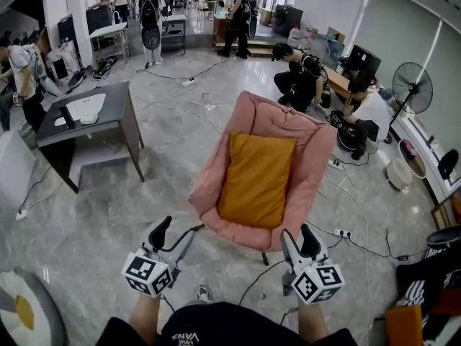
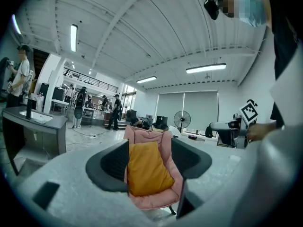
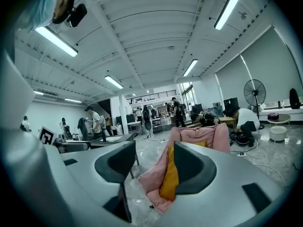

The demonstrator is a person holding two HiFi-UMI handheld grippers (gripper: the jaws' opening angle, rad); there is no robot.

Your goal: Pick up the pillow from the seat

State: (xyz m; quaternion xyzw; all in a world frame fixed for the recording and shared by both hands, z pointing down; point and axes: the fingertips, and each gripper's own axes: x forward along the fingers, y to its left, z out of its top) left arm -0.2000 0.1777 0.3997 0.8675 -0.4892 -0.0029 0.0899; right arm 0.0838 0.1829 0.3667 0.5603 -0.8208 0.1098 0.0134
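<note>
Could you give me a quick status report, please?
Both open and empty: left gripper, right gripper. Untouched yellow pillow on pink chair. Nothing blocking it.

Left claw (image 1: 177,232), right claw (image 1: 298,242) — jaws apart, side by side, pointing forward

The head view looks steeply down on the chair (image 1: 306,150) from near its front. The left gripper view faces it level and square; the right gripper view slants in from the near right. All three share the chair and the pillow (image 1: 257,179).
</note>
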